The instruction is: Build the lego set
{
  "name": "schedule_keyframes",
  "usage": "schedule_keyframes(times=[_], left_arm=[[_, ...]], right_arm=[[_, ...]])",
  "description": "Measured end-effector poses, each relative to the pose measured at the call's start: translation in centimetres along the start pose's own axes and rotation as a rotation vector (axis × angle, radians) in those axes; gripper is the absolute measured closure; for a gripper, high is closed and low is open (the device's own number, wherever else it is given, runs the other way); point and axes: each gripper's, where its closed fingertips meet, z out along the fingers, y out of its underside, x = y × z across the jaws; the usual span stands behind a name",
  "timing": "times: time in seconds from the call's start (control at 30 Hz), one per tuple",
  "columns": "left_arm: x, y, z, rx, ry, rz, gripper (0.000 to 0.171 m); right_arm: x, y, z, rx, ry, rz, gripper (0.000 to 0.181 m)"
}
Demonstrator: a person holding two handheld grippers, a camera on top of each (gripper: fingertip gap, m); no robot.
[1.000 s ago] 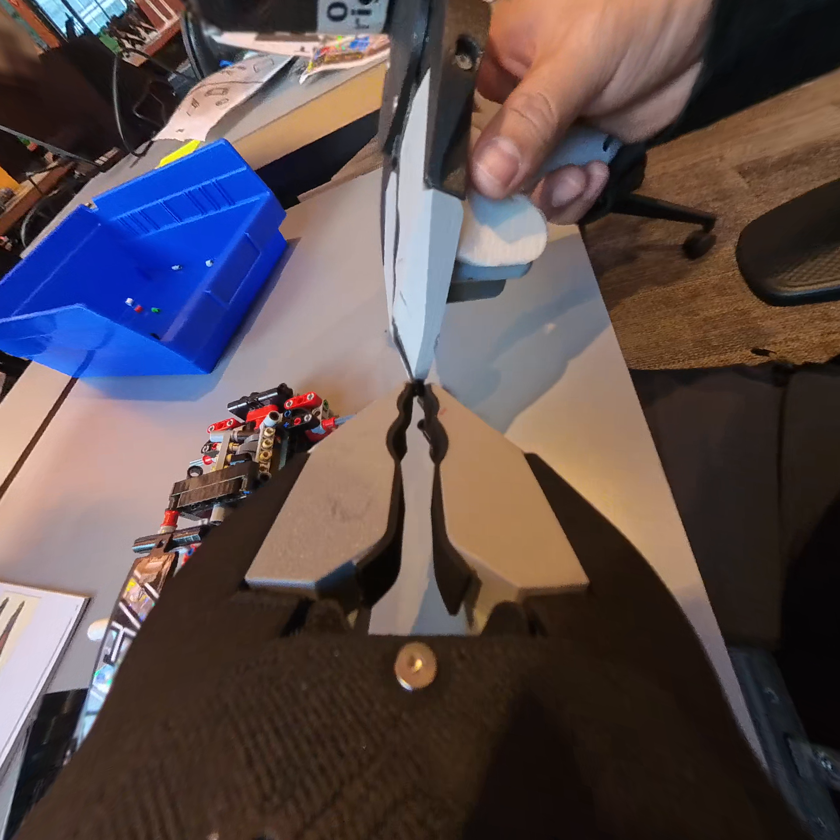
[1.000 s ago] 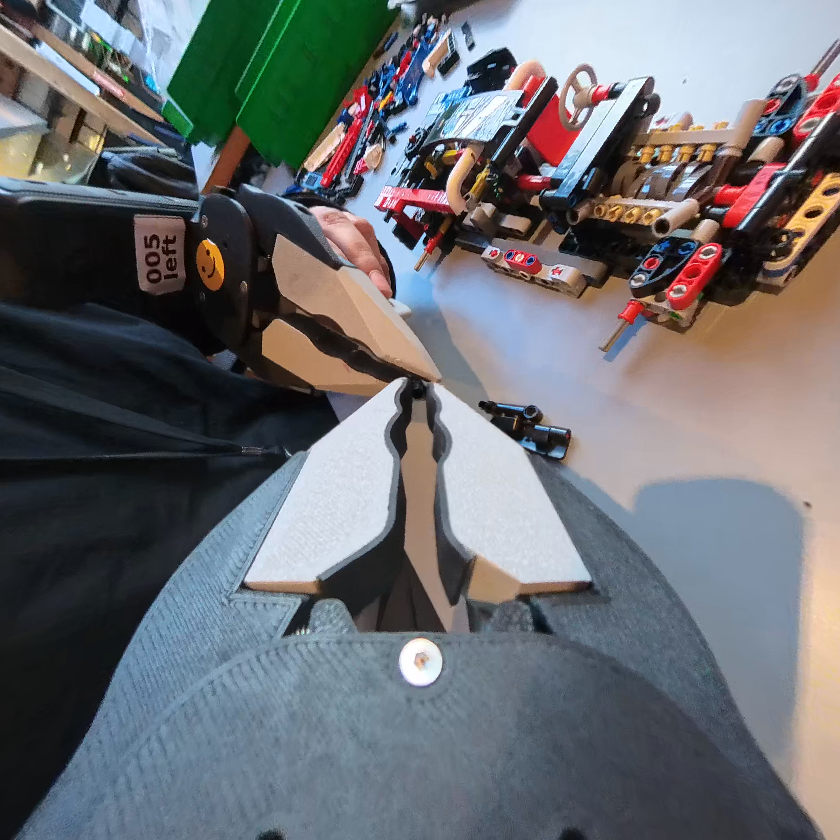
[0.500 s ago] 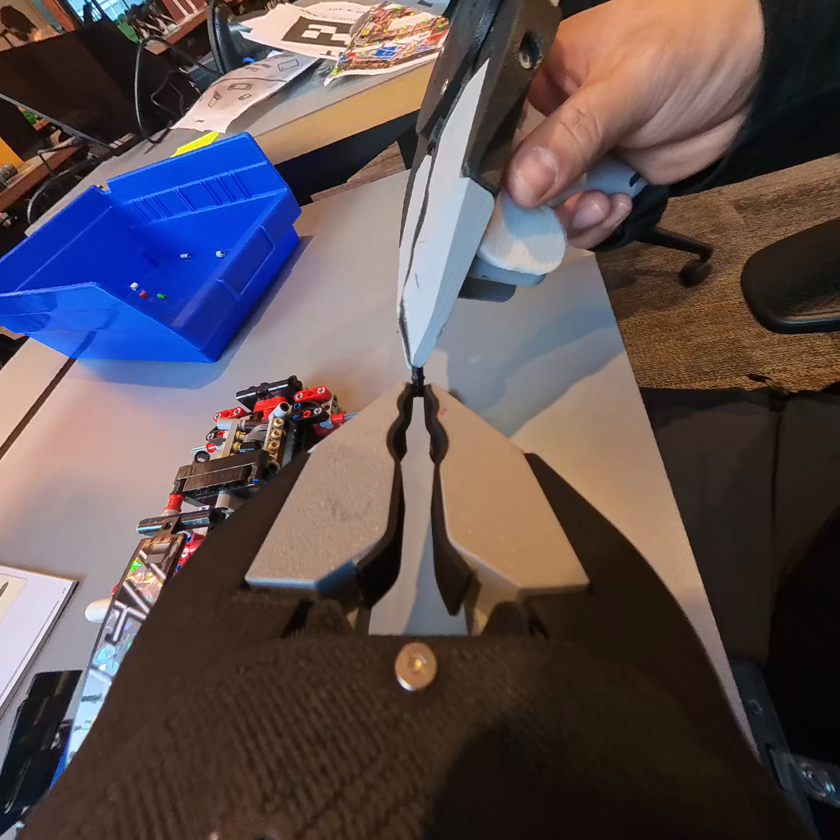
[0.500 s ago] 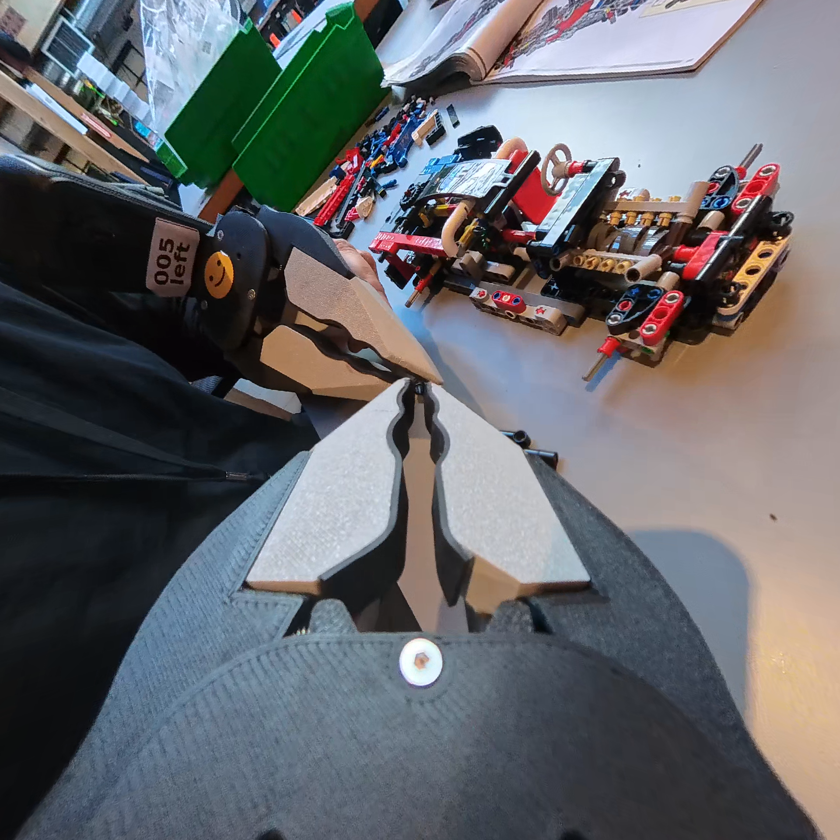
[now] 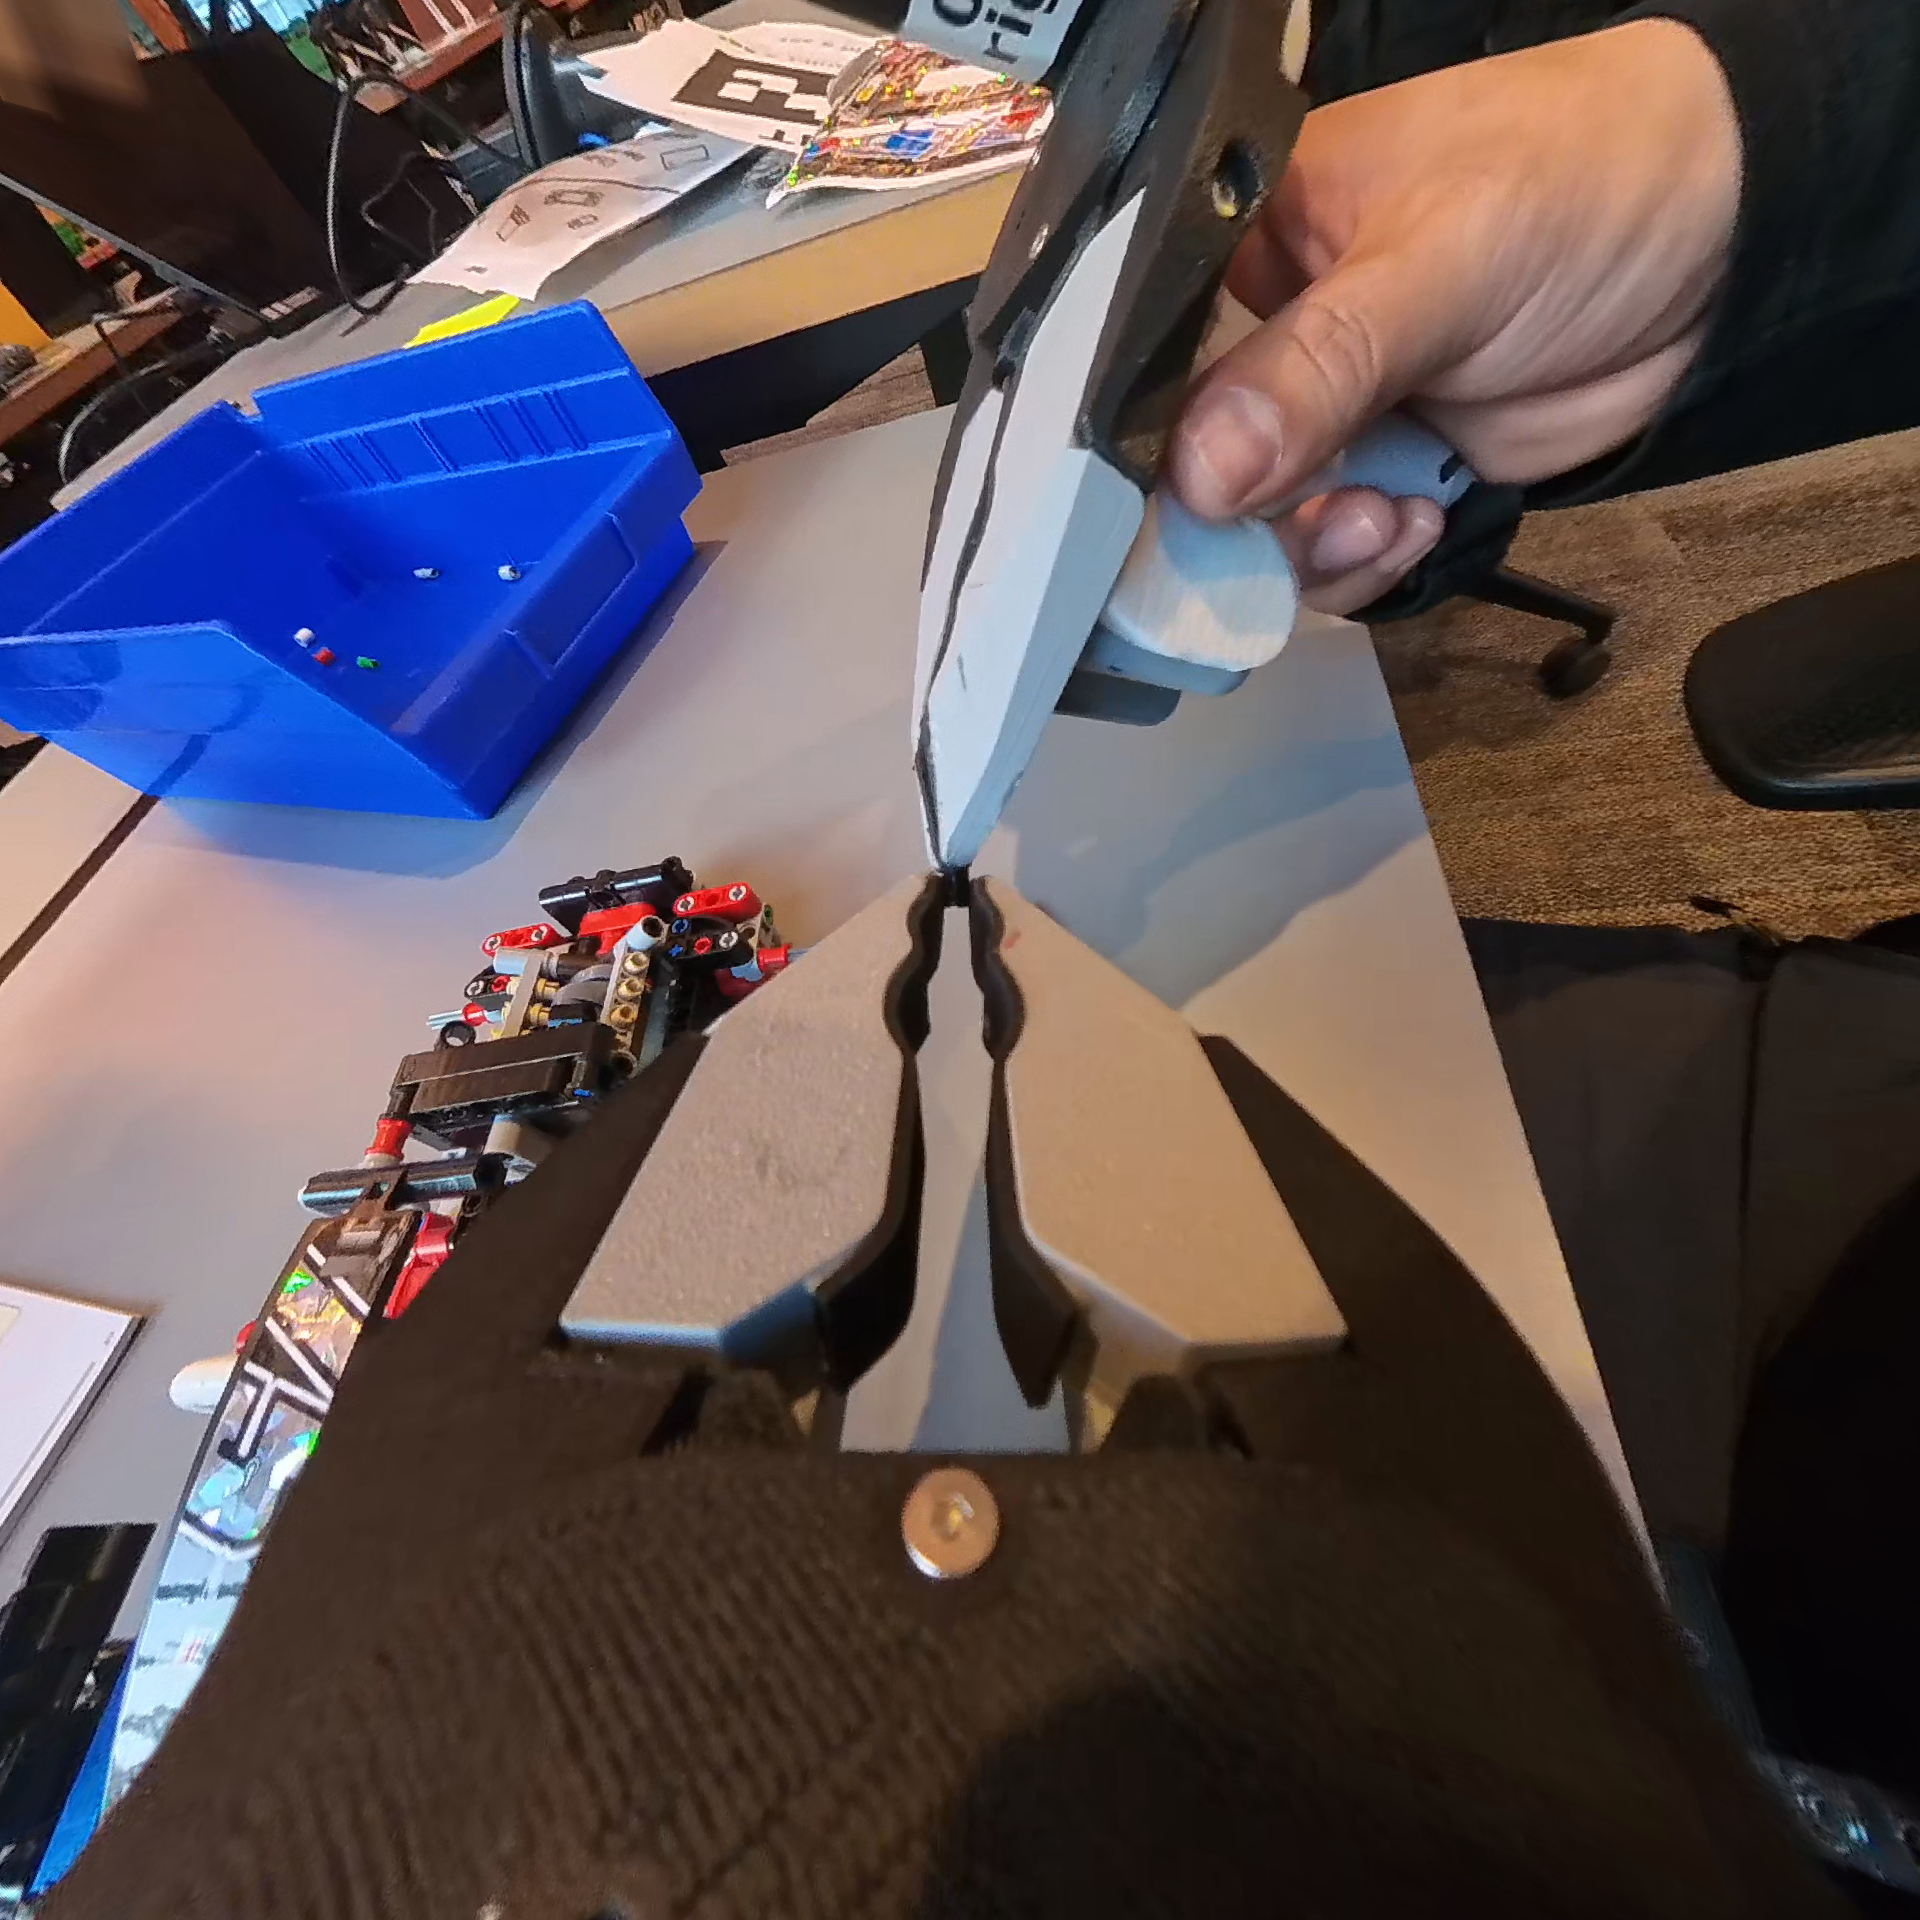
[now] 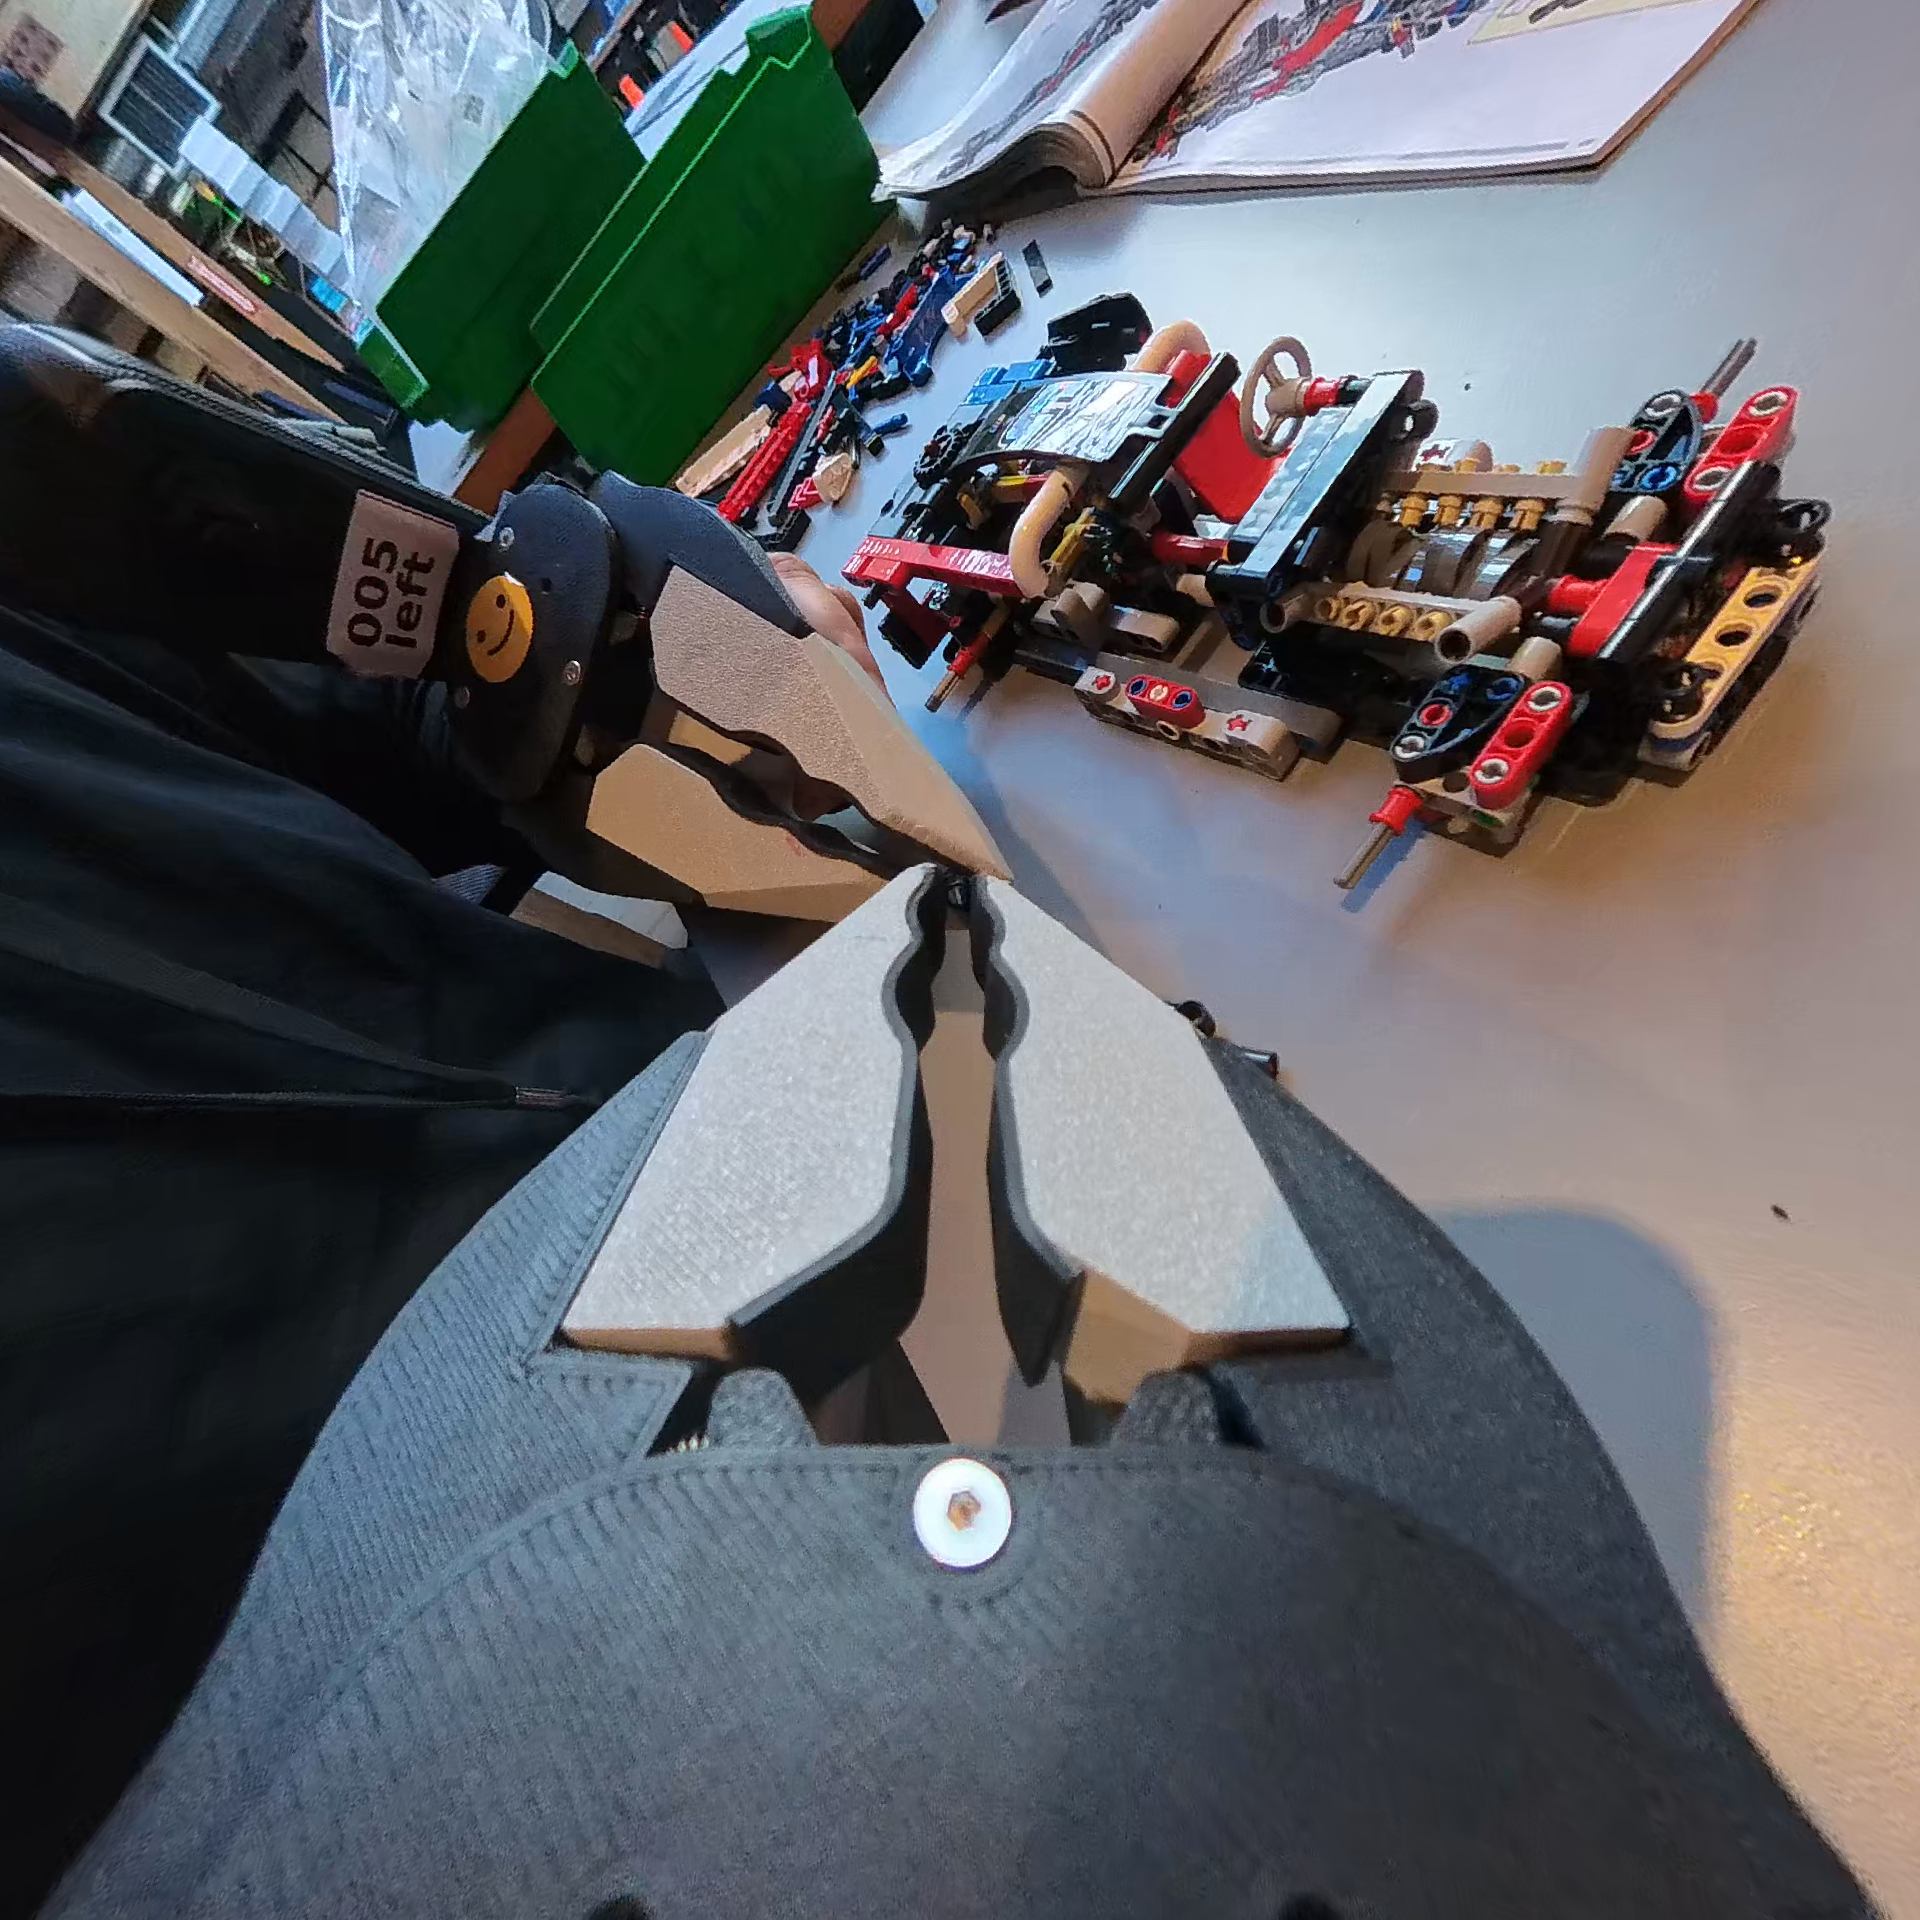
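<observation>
Blue bin (image 5: 343, 582) sits far left on the grey table (image 5: 790, 665); a few small bits lie inside, too small to identify. Printed sheets (image 5: 582, 208) rest on a farther desk. Office chair base (image 5: 1548, 623) stands on brown carpet (image 5: 1662, 790), far right. 2 green bins (image 6: 644, 249) stand at the far left table edge.

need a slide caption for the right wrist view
Right gripper meets left gripper tip to tip beside the half-built lego car.
</observation>
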Motion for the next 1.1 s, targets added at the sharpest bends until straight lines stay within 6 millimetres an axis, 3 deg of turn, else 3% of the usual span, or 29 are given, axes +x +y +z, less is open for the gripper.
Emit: schedule_keyframes(times=[0.23,0.5,0.63,0.73,0.93,1.1], left_arm=[[-0.2,-0.1,0.0,0.009,-0.011,-0.04,0.169],[-0.9,-0.3,-0.2,0.042,-0.008,-0.203,0.169],[-0.1,1.5,0.2,-0.049,0.072,-0.266,0.155],[1.0,3.0,1.0,-0.152,0.148,-0.3,0.143],[2.4,5.6,2.3,-0.354,0.207,-0.243,0.156],[2.1,5.5,2.6,-0.344,0.245,-0.244,0.16]], right_arm=[[0.0,-0.3,-0.1,0.036,0.009,0.011,0.18],[0.6,-1.2,-0.3,0.057,0.075,-0.046,0.181],[3.3,0.8,-1.1,-0.115,0.262,-0.204,0.181],[4.3,2.7,-0.6,-0.247,0.325,-0.317,0.181],[5.0,3.2,-0.1,-0.288,0.304,-0.356,0.181],[5.7,3.9,-0.1,-0.311,0.297,-0.351,0.181]])
